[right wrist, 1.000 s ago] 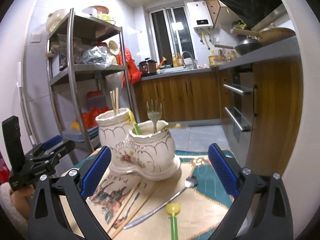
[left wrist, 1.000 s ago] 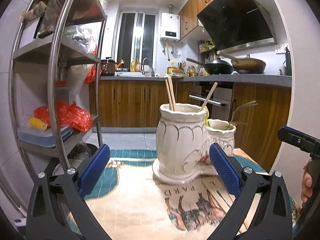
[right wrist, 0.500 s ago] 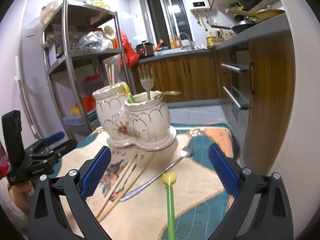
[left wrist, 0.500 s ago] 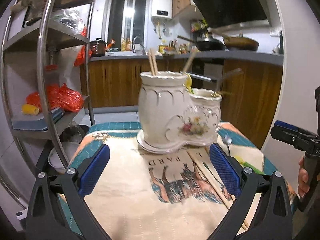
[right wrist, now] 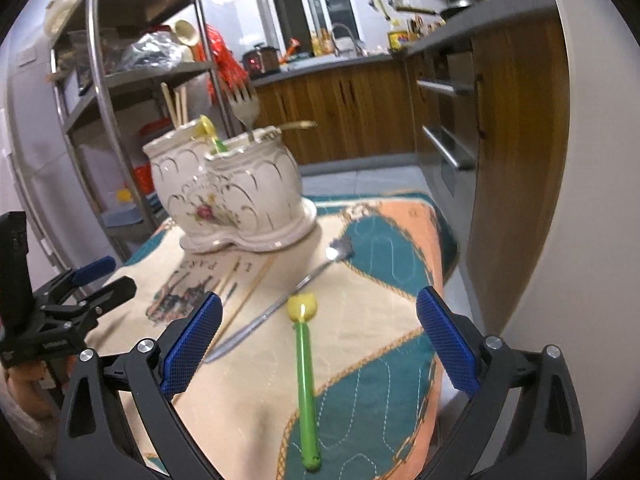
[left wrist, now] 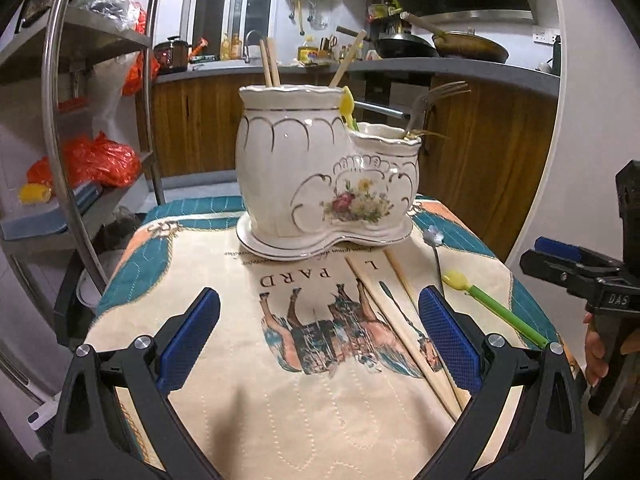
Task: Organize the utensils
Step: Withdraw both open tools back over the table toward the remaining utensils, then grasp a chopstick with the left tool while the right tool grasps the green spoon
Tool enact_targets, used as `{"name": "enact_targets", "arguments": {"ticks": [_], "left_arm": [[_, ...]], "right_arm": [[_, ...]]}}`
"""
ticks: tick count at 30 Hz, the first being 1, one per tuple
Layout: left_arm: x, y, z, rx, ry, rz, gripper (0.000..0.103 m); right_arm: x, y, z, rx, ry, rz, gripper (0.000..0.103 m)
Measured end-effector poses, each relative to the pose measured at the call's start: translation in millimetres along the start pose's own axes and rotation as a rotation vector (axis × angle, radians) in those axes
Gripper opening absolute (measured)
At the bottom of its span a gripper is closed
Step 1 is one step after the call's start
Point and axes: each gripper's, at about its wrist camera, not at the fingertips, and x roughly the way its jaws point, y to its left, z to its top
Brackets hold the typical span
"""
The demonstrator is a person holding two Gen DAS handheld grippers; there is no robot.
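Right wrist view puts it roughly halfway: chopsticks (right wrist: 176, 104) and a fork (right wrist: 245, 102) are already stowed in the ceramic holder (right wrist: 228, 188) mid-frame, while a green spoon (right wrist: 305, 380), a metal spoon (right wrist: 276, 304) and loose chopsticks (left wrist: 404, 328) are left on the tablecloth (right wrist: 380, 320), both the right gripper (right wrist: 318, 344) and left gripper (left wrist: 320, 340) spread wide, nothing gripped.

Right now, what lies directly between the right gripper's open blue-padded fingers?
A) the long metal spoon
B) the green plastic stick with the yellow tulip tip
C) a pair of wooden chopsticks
B: the green plastic stick with the yellow tulip tip lies flat on the printed tablecloth, centred in the open right gripper.
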Motion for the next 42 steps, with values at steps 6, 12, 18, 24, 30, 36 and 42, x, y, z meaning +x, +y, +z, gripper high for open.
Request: {"name": "enact_targets", "arguments": {"ticks": [6, 12, 18, 24, 30, 36, 42], "left_arm": [[9, -5, -2, 0.011, 0.054, -0.022, 0.098], [13, -10, -6, 0.044, 0.086, -0.026, 0.097], [19, -18, -6, 0.063, 0.120, -0.033, 0.085], [42, -37, -1, 0.073, 0.233, -0.062, 0.065], [64, -46, 1, 0.088, 0.297, -0.011, 0.054], [68, -56, -3, 0.133, 0.327, -0.004, 0.040], [67, -55, -2, 0.165, 0.341, -0.011, 0.012]], "right_arm": [[13, 12, -6, -0.073, 0.073, -0.026, 0.097], [28, 23, -12, -0.154, 0.181, -0.048, 0.069], [39, 28, -15, -0.202, 0.237, -0.062, 0.041], [41, 25, -13, -0.212, 0.239, -0.054, 0.027], [41, 25, -12, -0.217, 0.242, -0.034, 0.020], [42, 28, -12, -0.222, 0.243, -0.024, 0.017], [41, 28, -13, -0.223, 0.242, -0.016, 0.014]]}}
